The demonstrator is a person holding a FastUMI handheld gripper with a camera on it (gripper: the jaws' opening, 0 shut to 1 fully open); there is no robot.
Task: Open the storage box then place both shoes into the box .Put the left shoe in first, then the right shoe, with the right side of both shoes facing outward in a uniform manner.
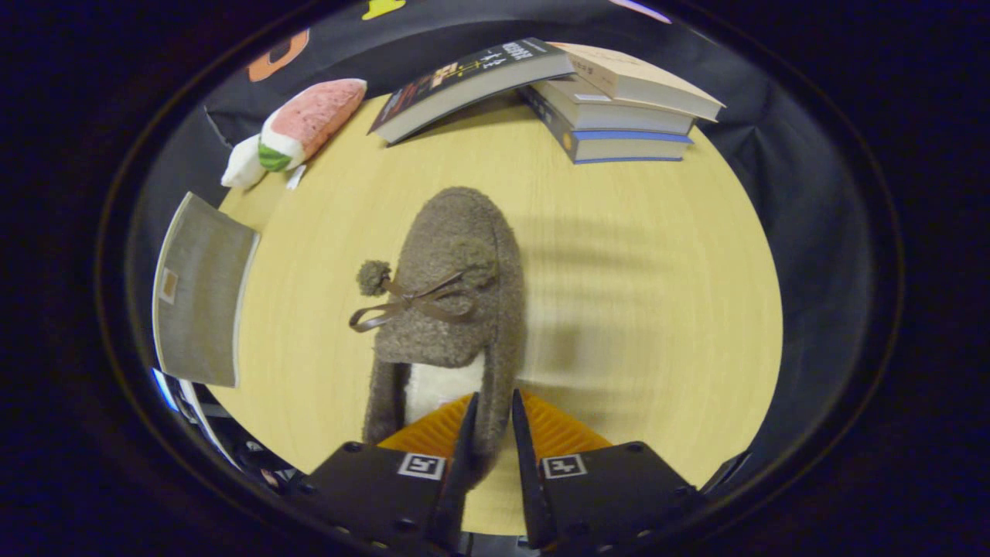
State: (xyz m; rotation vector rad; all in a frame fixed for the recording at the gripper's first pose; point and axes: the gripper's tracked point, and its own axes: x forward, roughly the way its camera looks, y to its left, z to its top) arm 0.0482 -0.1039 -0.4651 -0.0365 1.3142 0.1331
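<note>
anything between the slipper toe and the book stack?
Nothing: in the gripper view only bare tabletop separates the slipper from the book stack. Gripper is shut on the slipper's side wall.

Staged recording booth: black cloth wall (781,155) behind a pale wood table (634,309) (household props: stacked books (611,116), plush toy (298,128)).

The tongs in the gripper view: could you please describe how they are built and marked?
The tongs have two thin, blade-like fingers tapering to points, with ribbed pads behind them. Each finger is mounted on a black, blocky carrier with round screw heads, and each carrier bears a square black-and-white fiducial marker.
</note>
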